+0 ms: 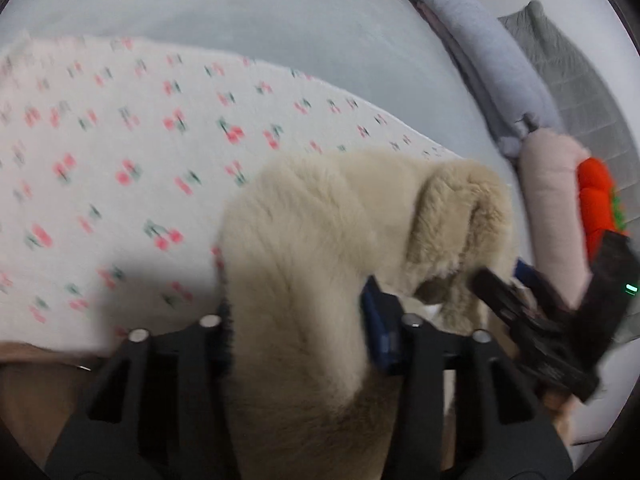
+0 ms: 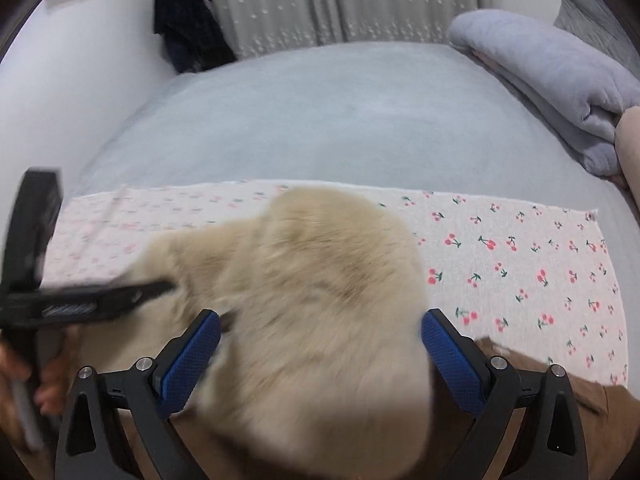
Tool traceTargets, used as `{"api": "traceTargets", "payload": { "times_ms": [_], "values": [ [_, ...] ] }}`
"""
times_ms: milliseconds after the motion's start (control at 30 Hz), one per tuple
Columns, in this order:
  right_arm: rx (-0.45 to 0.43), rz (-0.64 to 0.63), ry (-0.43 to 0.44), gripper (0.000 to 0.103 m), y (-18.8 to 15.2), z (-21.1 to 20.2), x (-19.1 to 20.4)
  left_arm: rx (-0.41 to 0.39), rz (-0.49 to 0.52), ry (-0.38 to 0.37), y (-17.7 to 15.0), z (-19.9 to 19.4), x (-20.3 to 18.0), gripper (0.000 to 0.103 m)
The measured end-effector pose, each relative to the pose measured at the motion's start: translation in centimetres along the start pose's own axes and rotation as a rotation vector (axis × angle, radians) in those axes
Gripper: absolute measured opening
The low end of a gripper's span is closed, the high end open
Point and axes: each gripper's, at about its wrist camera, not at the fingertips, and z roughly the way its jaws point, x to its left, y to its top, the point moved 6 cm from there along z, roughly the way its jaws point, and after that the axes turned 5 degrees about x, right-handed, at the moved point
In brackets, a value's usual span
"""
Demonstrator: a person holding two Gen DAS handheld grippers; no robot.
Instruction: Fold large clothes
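Gripping cream fleece [image 1: 304, 240] between its jaws, the left gripper [image 1: 304, 324] sits at lower centre. Right gripper [image 2: 320, 344] straddles the same fleece, grip unclear. Fleece runs up-frame onto the cherry cloth [image 2: 520, 264].

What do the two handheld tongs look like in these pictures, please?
Both tongs share one build: matte black angular fingers with triangular cut-outs and silver round screw heads. Blue textured pads line the inner faces. Seen from the left one, the right tongs' black body carries a small green light. No cables show.
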Motion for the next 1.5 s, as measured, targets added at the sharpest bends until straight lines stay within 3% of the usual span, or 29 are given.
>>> {"api": "traceTargets", "payload": {
  "times_ms": [100, 167, 200, 233, 300, 367, 433, 533, 600, 667, 733, 800, 867, 967, 1067, 1200, 1400, 1500],
  "values": [
    [0.090, 0.017, -0.019, 0.083, -0.9, 2.7, -1.2, -0.047, 0.018, -0.040, -1.2, -0.9, -0.6, 0.023],
    [0.087, 0.056, 0.035, 0.057, -1.7, 2.9, -1.8, -0.141, -0.023, -0.042, -1.9, -2.5, -0.5, 0.020],
    [0.059, 0.074, 0.082, 0.047, -2.0, 2.4, -2.0, -0.232, -0.038, -0.020, -2.2, -4.0, -0.6, 0.019],
    [0.041, 0.090, 0.117, 0.029, -2.1, 1.9, -2.0, -0.299, -0.034, 0.009, -2.2, -5.0, -0.8, 0.019],
    [0.001, 0.116, 0.137, 0.025, -1.8, 0.7, -1.3, -0.491, -0.019, 0.075, -2.4, -7.8, -1.5, 0.018],
    [-0.051, 0.090, 0.107, 0.023, -0.9, -0.4, 0.0, -0.596, 0.000, 0.141, -2.3, -8.4, -2.1, 0.018],
    [-0.092, 0.075, 0.086, 0.018, 0.4, -1.1, 1.2, -0.589, 0.040, 0.226, -1.7, -7.1, -2.0, 0.019],
    [-0.047, 0.114, 0.094, 0.018, 1.4, 0.8, 1.0, -0.489, 0.011, 0.282, -0.7, -3.1, -0.1, 0.024],
    [-0.009, 0.129, 0.079, 0.021, 1.0, 2.8, 0.4, -0.410, -0.033, 0.260, -0.5, -0.8, 1.4, 0.040],
    [-0.012, 0.121, 0.055, 0.047, 0.8, 3.2, 0.1, -0.409, -0.050, 0.225, -0.4, -1.1, 1.5, 0.046],
    [-0.022, 0.148, 0.045, 0.059, 0.3, 2.6, -0.4, -0.415, -0.054, 0.248, -0.5, -2.3, 0.9, 0.059],
    [-0.023, 0.162, 0.076, 0.062, -0.3, 0.7, -0.7, -0.434, -0.032, 0.294, -1.2, -3.5, 0.6, 0.075],
    [-0.026, 0.138, 0.057, 0.065, -1.4, -1.2, -1.5, -0.462, -0.008, 0.326, -1.9, -5.5, -0.2, 0.081],
    [-0.056, 0.066, -0.061, 0.077, -3.5, -4.9, -3.7, -0.463, 0.015, 0.356, -3.8, -8.1, -1.2, 0.083],
    [-0.075, 0.017, -0.166, 0.080, -6.0, -9.1, -6.8, -0.453, 0.058, 0.396, -6.5, -10.1, -2.5, 0.086],
    [-0.043, 0.048, -0.284, 0.083, -11.5, -14.4, -13.3, -0.430, 0.123, 0.408, -10.8, -10.9, -4.4, 0.094],
    [0.040, 0.168, -0.357, 0.083, -18.6, -19.1, -21.0, -0.303, 0.268, 0.431, -17.5, -9.3, -6.7, 0.094],
    [0.062, 0.236, -0.312, 0.083, -22.3, -21.0, -22.9, -0.259, 0.324, 0.469, -21.2, -9.2, -6.9, 0.094]
  ]
}}
